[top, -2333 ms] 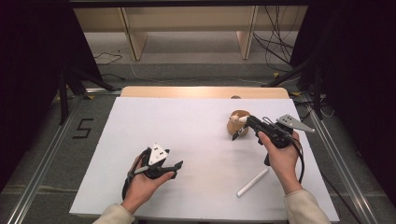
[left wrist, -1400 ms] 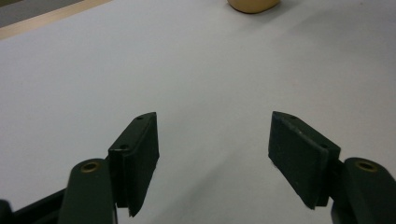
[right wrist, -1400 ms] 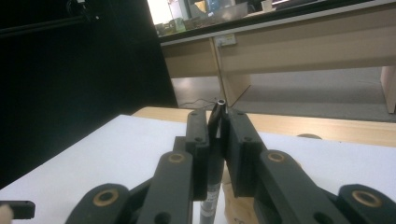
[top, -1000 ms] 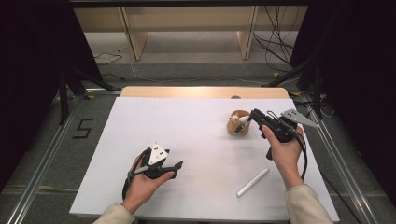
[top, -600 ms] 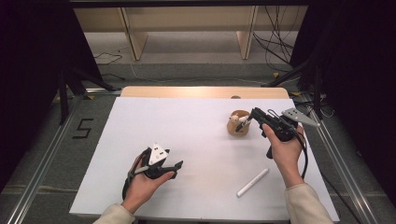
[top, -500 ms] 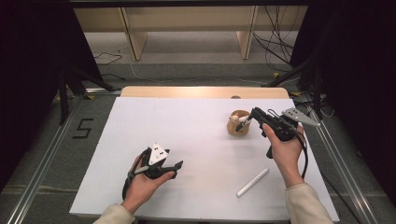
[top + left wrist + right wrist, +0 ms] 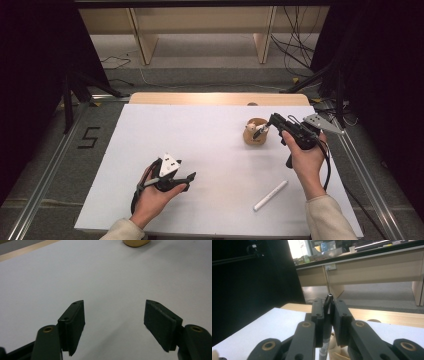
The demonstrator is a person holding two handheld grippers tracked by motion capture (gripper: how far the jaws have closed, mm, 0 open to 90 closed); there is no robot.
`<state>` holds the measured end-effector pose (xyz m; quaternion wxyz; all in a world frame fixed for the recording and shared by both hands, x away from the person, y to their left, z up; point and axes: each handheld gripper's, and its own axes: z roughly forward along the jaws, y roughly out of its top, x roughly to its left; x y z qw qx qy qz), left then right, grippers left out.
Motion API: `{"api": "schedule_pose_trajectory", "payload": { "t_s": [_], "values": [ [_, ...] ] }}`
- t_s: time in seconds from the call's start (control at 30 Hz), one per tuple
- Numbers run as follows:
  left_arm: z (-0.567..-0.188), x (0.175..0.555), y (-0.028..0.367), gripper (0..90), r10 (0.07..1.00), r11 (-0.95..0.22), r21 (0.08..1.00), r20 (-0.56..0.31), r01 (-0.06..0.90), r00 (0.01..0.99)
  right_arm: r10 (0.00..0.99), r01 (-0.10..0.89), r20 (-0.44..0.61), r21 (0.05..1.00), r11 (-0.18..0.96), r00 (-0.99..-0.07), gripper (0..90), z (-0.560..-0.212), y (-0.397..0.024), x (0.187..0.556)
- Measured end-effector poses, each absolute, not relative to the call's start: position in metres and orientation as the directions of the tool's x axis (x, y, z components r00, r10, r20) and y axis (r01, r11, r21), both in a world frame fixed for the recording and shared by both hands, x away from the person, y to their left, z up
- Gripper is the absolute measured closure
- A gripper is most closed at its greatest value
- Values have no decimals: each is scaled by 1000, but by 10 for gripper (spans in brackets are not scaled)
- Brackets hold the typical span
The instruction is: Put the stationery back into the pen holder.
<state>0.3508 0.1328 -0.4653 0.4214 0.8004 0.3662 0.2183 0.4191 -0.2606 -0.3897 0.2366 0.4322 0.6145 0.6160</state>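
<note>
My right gripper (image 7: pixel 271 120) hovers over a small wooden holder (image 7: pixel 251 137) at the table's right. It is shut on a thin dark pen (image 7: pixel 260 132) that slants down toward the holder's opening. In the right gripper view the pen (image 7: pixel 328 302) stands pinched between the two pads of the right gripper (image 7: pixel 329 312), its metal end poking above them, and the wooden holder (image 7: pixel 338 351) lies just below. My left gripper (image 7: pixel 189 181) rests on the white tabletop near the front left, open with nothing in it. The left gripper (image 7: pixel 113 322) has its jaws wide apart over bare white surface.
A white stick-shaped piece (image 7: pixel 270 195) lies on the table (image 7: pixel 200 130) in front of the right hand. The holder's base (image 7: pixel 136 242) shows at the top of the left gripper view. A wooden strip (image 7: pixel 220 98) runs along the far edge; cables and shelving lie beyond.
Since the earliest frame the right hand has drawn back from the white piece toward the far right, with the pen still in its jaws. Over the last second nothing has moved.
</note>
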Motion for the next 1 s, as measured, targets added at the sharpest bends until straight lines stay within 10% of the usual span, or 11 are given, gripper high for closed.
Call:
{"api": "schedule_pose_trajectory", "payload": {
  "t_s": [1.0],
  "values": [
    [-465,351,132,333,769,-378,834,41,402,638,826,230,247,962,-147,-507,806,-386,-263,422]
  ]
}}
